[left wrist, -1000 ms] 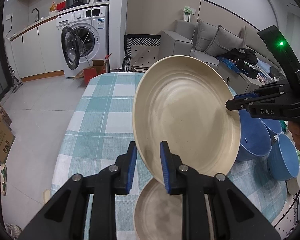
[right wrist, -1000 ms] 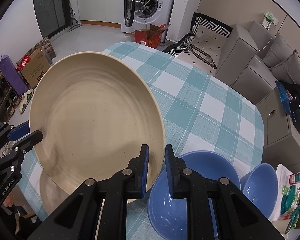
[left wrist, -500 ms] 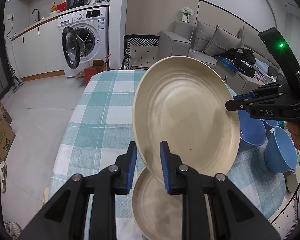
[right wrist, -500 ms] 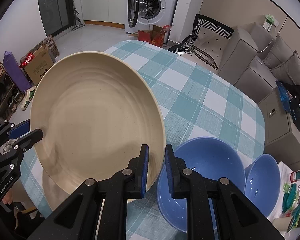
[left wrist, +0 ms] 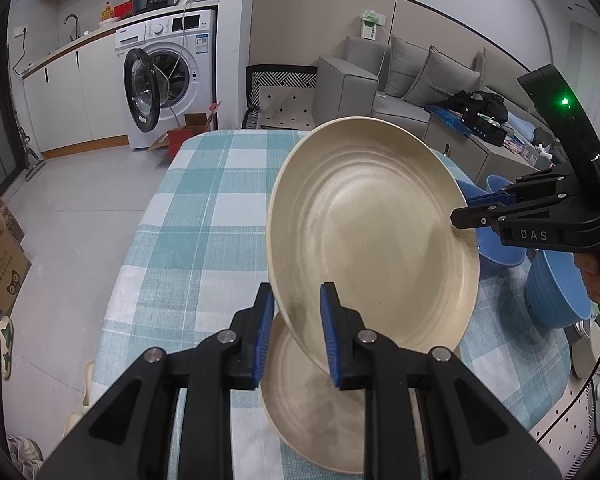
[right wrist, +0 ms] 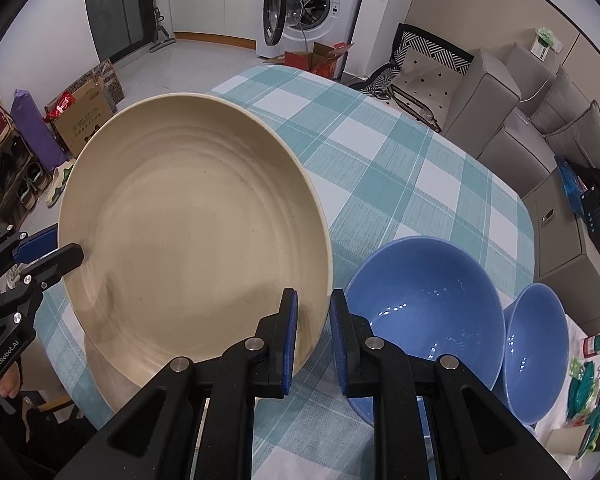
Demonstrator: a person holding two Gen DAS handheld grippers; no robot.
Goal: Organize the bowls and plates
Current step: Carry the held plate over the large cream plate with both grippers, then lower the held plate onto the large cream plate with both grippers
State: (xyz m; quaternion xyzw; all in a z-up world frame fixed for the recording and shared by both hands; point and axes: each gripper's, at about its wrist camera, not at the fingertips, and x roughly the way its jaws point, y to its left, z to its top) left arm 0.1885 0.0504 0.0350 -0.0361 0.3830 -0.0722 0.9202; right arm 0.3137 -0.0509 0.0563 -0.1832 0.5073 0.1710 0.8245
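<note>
above the lower plate [left wrist: 320, 408], both my left gripper [left wrist: 294, 330] and right gripper [right wrist: 312, 338] clamp the tilted plate [left wrist: 374, 236]; uneven release could clatter it down.

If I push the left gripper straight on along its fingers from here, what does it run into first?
Probably the second beige plate lying on the checked tablecloth. It sits just beyond the left gripper, under the tilted beige plate clamped at its rim. Depth is hard to judge.

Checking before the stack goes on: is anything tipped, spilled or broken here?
Nothing spilled or broken. One blue bowl leans tilted against the bigger blue bowl. The beige plate is tilted only because both grippers hold it.
</note>
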